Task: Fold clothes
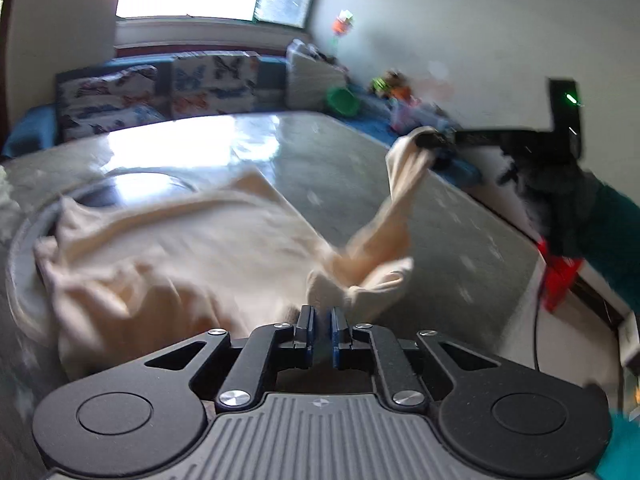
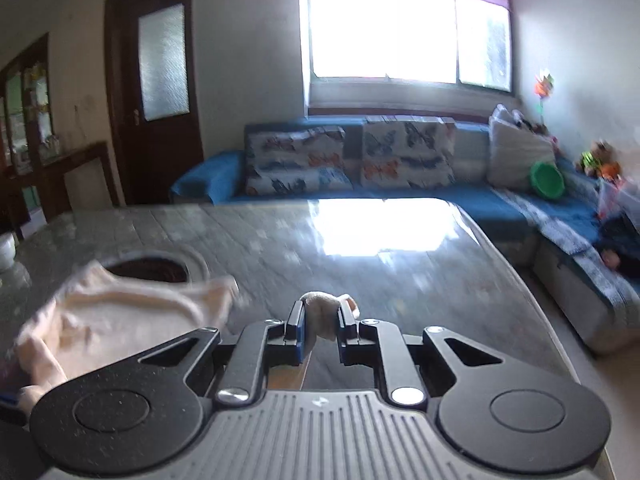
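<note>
A cream garment (image 1: 160, 248) lies crumpled on the grey marble table (image 1: 360, 152), spread to the left. My left gripper (image 1: 320, 314) is shut on a bunched edge of it near the table's front. My right gripper (image 1: 430, 140) shows in the left wrist view, lifted at the right, shut on another corner, with a strip of cloth hanging between. In the right wrist view, my right gripper (image 2: 320, 312) pinches a cream wad (image 2: 322, 312), and the rest of the garment (image 2: 120, 316) lies at the left.
A round dark inset (image 2: 148, 270) sits in the table (image 2: 360, 256) under the garment's far edge. A blue sofa (image 2: 500, 200) with butterfly cushions, a green bowl (image 2: 546, 180) and toys runs behind and right. A door (image 2: 156, 80) stands at the left.
</note>
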Tool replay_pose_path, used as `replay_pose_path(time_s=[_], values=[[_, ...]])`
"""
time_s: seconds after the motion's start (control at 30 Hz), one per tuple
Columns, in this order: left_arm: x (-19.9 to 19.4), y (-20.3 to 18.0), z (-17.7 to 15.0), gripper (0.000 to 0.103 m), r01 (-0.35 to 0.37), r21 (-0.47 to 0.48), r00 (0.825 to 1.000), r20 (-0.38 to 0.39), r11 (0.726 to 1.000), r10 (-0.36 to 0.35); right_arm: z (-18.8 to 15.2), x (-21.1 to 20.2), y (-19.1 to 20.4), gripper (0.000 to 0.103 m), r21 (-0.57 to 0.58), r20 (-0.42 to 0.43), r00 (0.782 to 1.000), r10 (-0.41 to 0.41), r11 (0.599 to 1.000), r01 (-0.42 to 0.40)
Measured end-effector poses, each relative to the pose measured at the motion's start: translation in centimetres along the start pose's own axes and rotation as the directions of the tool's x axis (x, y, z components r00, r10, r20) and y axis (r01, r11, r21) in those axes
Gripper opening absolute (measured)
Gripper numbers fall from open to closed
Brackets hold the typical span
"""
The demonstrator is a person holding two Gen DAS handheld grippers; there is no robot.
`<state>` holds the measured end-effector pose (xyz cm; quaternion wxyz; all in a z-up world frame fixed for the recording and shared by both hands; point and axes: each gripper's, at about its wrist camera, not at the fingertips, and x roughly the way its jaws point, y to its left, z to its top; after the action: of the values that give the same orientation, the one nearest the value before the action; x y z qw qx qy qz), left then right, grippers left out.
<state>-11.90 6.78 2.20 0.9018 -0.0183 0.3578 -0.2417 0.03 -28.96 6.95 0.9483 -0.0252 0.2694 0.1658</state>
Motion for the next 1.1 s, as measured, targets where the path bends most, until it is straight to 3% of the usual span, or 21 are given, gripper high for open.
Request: replay_pose_path(time_s=[0.1,0.2,0.3,0.5,0.7,0.9,1.0,1.1], values=[[-0.2,-0.4,-2.0,0.009,0.031,0.020,0.997,-0.071,0.999,-0.030,-2.4,-0.2,-1.6,0.015,0.053,-0.062,0.996,-0.066,0.996,0.069],[-0.9,-0.3,-2.3,0.009,0.026,0.046,0.996,-0.086,0.999,-0.023,-4.0,-0.5,-3.3,0.024,0.107,-0.092,0.992,-0.090,0.989,0.100],[-2.1,-0.2,-0.8,0.011,0.017,0.061,1.000,-0.009,0.998,-0.016,-4.8,-1.1,-4.5,0.027,0.133,-0.087,0.991,-0.104,0.984,0.115],[0.2,-0.8,1.9,0.015,0.047,0.040,0.995,0.084,0.998,-0.050,-6.3,-2.4,-5.6,0.047,0.150,-0.111,0.988,-0.105,0.981,0.121],[5.2,-2.7,1.9,0.017,0.094,0.068,0.996,-0.003,0.993,-0.094,-8.6,-2.5,-3.9,0.050,0.102,-0.203,0.976,-0.074,0.990,0.096],[7.2,-3.6,0.8,0.017,0.120,0.081,0.992,-0.057,0.990,-0.115,-10.3,-1.9,-1.3,0.050,0.027,-0.283,0.957,-0.058,0.997,0.068],[7.6,-3.7,0.2,0.017,0.121,0.076,0.990,-0.079,0.990,-0.115,-9.4,-0.3,-0.7,0.048,-0.020,-0.257,0.962,-0.092,0.996,0.089],[7.9,-3.6,-0.3,0.017,0.110,0.071,0.989,-0.104,0.991,-0.103,-6.3,2.5,-0.9,0.048,0.001,-0.174,0.978,-0.111,0.994,0.112]])
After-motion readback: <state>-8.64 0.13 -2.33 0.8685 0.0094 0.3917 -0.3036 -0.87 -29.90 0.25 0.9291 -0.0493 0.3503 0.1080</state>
